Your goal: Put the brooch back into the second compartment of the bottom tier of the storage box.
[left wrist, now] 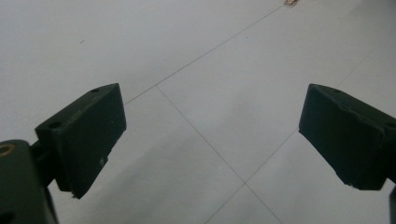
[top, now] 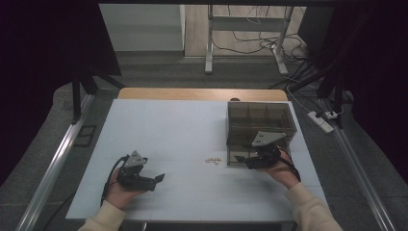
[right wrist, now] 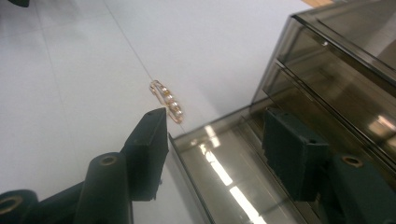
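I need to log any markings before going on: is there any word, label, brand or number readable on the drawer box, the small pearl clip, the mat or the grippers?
None can be read.
Smoky drawer box: no label or print visible on its walls.
Pearl clip: gold with pale beads, no writing.
White mat: plain, seam lines only.
Left gripper and right gripper: black jaws with screw holes, no marks.
Power strip on the floor: too small to read.
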`<state>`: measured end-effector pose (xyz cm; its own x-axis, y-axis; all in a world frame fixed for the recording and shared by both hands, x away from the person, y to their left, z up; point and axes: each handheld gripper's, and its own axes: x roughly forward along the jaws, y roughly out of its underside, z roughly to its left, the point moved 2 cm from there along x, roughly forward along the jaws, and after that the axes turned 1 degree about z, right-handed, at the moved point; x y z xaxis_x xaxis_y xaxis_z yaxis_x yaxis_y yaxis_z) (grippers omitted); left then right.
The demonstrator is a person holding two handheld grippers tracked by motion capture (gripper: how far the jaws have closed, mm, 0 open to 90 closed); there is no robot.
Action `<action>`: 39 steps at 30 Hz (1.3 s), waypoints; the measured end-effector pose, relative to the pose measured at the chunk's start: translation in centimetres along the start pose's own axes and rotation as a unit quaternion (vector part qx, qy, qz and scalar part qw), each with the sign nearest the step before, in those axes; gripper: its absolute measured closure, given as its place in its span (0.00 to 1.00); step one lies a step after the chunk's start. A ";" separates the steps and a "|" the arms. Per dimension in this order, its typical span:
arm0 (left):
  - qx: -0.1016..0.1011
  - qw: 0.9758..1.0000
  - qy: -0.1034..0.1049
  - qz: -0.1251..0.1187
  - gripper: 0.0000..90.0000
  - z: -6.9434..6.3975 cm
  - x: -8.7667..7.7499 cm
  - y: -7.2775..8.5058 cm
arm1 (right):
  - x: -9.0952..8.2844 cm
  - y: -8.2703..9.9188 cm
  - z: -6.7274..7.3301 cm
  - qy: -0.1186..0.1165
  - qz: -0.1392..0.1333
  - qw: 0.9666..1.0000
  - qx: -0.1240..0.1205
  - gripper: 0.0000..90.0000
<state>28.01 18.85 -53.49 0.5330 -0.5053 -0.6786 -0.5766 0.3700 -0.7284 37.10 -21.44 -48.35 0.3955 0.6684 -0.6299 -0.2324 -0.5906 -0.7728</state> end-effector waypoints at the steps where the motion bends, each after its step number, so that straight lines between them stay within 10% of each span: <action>1: 0.000 1.000 0.000 -0.001 0.08 0.0 0.0 0.0 | 0.1 -0.1 0.1 -0.001 0.002 1.000 -0.002 0.44; 39: 0.003 1.000 -0.001 0.001 0.08 0.0 0.0 0.0 | 4.0 -2.8 1.3 -0.034 0.041 0.998 -0.029 0.40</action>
<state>27.98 18.87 -53.50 0.5335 -0.5026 -0.6803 -0.5742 0.3753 -0.7276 38.14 -16.51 -48.79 0.3162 0.6445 -0.6962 -0.2098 -0.6681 -0.7139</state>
